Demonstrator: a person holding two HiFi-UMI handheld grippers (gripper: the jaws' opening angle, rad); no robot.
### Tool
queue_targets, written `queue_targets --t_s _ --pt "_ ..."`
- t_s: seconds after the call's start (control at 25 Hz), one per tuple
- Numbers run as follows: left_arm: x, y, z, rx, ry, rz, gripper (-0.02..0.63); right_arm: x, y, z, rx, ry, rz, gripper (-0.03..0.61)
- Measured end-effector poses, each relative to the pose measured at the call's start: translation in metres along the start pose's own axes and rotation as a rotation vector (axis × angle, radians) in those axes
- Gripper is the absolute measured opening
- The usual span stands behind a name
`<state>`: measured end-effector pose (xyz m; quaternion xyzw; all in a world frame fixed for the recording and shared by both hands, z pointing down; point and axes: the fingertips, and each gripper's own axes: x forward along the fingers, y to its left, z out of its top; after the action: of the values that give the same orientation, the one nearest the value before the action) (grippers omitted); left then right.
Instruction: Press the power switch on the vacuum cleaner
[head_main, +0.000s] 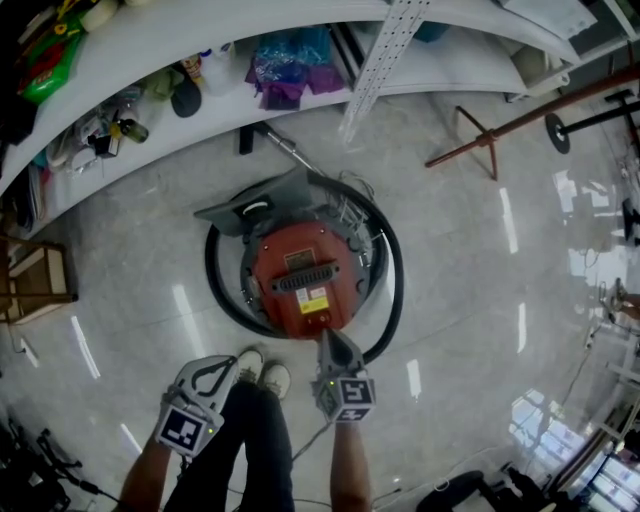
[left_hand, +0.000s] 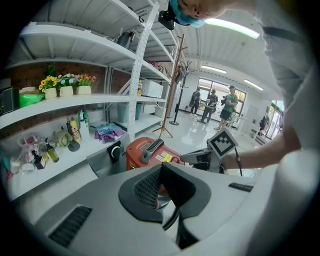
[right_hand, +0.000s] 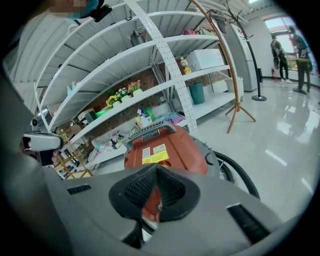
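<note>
A red drum vacuum cleaner (head_main: 300, 262) stands on the glossy floor, with a black handle across its lid and a black hose (head_main: 392, 290) coiled round it. My right gripper (head_main: 327, 335) is shut, its tip at the vacuum's near edge. In the right gripper view the shut jaws (right_hand: 156, 169) cover the red body (right_hand: 170, 145), and a small round button (right_hand: 159, 206) shows in the gap below them. My left gripper (head_main: 225, 367) is shut and empty, held back to the left above the person's shoes. In the left gripper view (left_hand: 161, 169) it faces the vacuum (left_hand: 145, 152).
White shelving (head_main: 150, 40) with bottles, bags and flower pots runs behind the vacuum. A wooden coat stand (head_main: 490, 135) rises at the right and a wooden stool (head_main: 35, 280) at the left. The person's shoes (head_main: 262, 372) are just short of the hose. Several people stand far off (left_hand: 212, 105).
</note>
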<state>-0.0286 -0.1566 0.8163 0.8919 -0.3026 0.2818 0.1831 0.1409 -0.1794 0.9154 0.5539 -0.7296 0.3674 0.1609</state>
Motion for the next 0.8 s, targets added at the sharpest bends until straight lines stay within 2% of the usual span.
queue_targets --t_s 0.12,0.52,0.8 --pt "0.0006 0.0008 0.0016 -0.007 -0.007 0.000 0.006 0.0044 -0.0026 0.0035 0.012 -0.028 -0.006 0.012" --pt "0.0018 0.0042 0.0020 -0.026 -0.004 0.004 0.006 0.0082 -0.0044 0.0017 -0.015 0.005 0.001 0.012" --pt "0.0026 0.0035 -0.0005 -0.025 0.000 -0.005 0.006 0.0082 -0.0082 -0.0021 0.004 0.015 -0.021 0.012"
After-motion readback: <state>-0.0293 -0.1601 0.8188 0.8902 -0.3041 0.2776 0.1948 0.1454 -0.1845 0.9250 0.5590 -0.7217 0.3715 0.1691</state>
